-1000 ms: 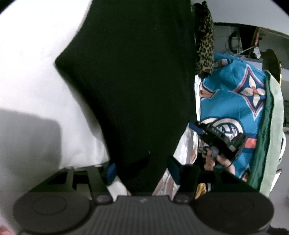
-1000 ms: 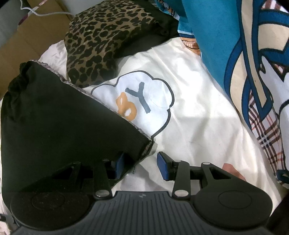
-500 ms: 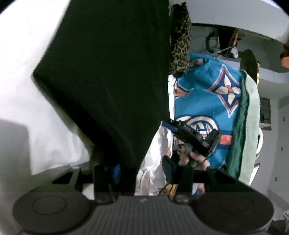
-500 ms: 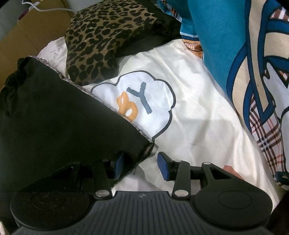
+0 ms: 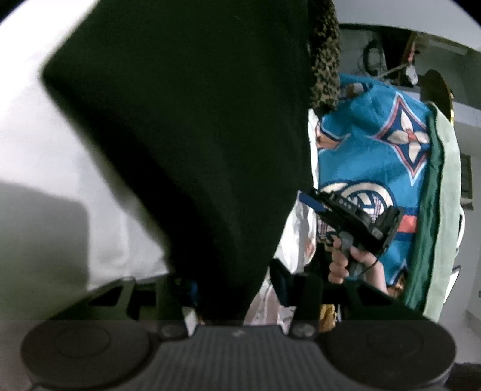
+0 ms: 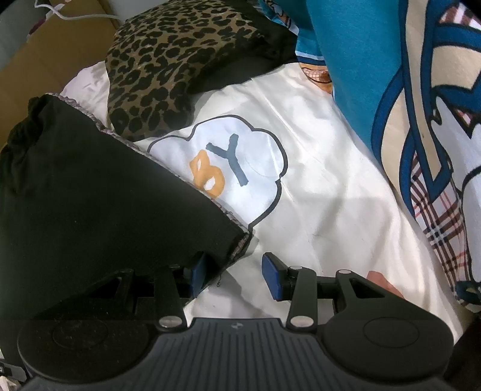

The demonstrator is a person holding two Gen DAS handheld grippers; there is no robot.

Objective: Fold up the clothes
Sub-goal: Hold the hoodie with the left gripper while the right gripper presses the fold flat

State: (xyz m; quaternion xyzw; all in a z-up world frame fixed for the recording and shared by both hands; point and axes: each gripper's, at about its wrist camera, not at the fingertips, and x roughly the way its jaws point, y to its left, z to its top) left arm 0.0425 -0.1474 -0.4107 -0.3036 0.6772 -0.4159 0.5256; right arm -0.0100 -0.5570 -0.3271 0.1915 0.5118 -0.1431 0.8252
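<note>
Black garment held between two grippers over white bedding.
Left gripper has narrowed onto the garment (pinched); right gripper unchanged, half-wide, hem corner at nine o'clock.

Box: brown cardboard, top left, behind the fabric pile.
Cable: white, lying across the box's top.
Wall: pale, far right.

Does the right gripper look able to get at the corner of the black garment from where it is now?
Probably yes: the black garment's corner lies against the right gripper's left pad, jaws apart, nothing between.
</note>
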